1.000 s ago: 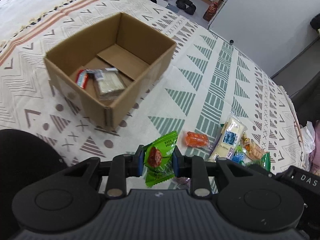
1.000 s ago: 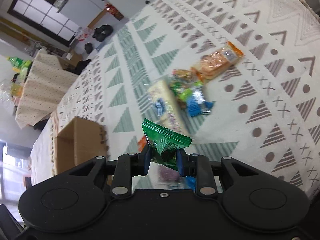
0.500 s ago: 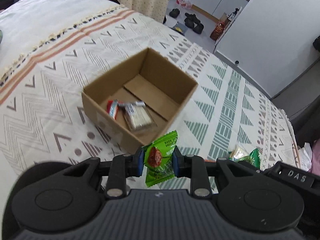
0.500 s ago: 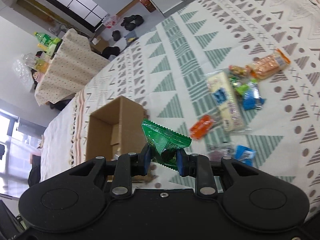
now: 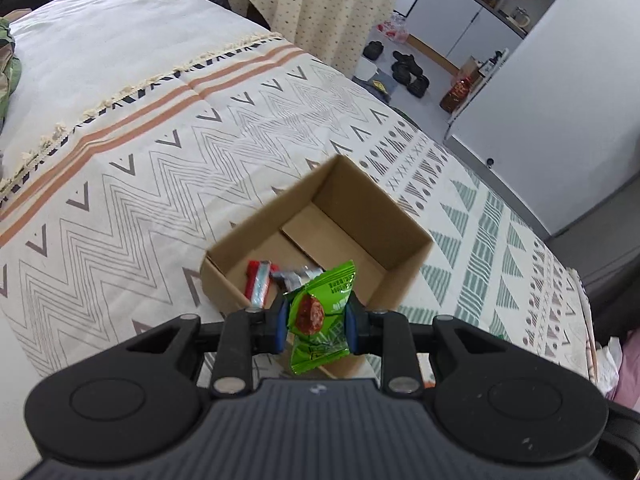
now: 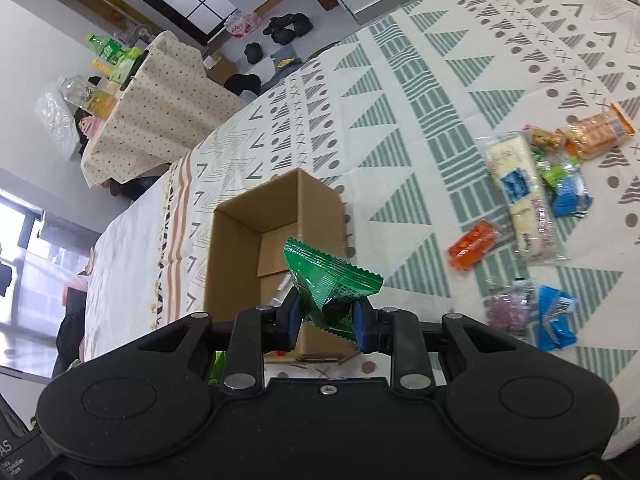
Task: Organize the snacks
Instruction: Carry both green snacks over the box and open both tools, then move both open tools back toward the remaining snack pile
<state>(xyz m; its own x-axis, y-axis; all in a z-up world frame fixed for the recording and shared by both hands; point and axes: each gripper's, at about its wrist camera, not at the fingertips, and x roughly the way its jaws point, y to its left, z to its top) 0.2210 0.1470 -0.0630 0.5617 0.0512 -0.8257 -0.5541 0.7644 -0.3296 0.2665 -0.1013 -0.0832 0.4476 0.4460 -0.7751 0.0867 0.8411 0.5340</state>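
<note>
My left gripper (image 5: 316, 326) is shut on a light green snack packet (image 5: 320, 312) with a red fruit picture, held above the near edge of an open cardboard box (image 5: 376, 216). A red-and-silver packet (image 5: 259, 280) and other wrapped snacks lie inside. My right gripper (image 6: 326, 320) is shut on a dark green snack packet (image 6: 328, 280), held over the near side of the same box (image 6: 236, 248). Loose snacks lie on the patterned cloth to its right: an orange packet (image 6: 472, 244), a long white packet (image 6: 520, 196), blue packets (image 6: 556, 320) and an orange cracker pack (image 6: 596, 132).
The box stands on a bed with a patterned cover (image 5: 140, 168). A white wall panel (image 5: 560, 100) and floor with shoes (image 5: 408, 72) lie beyond the bed. A cloth-covered table (image 6: 160, 104) with bottles stands far off.
Both grippers rose and moved toward the box with their packets. The box shifted toward the middle of both views, and the loose snacks slid out of the left view.
</note>
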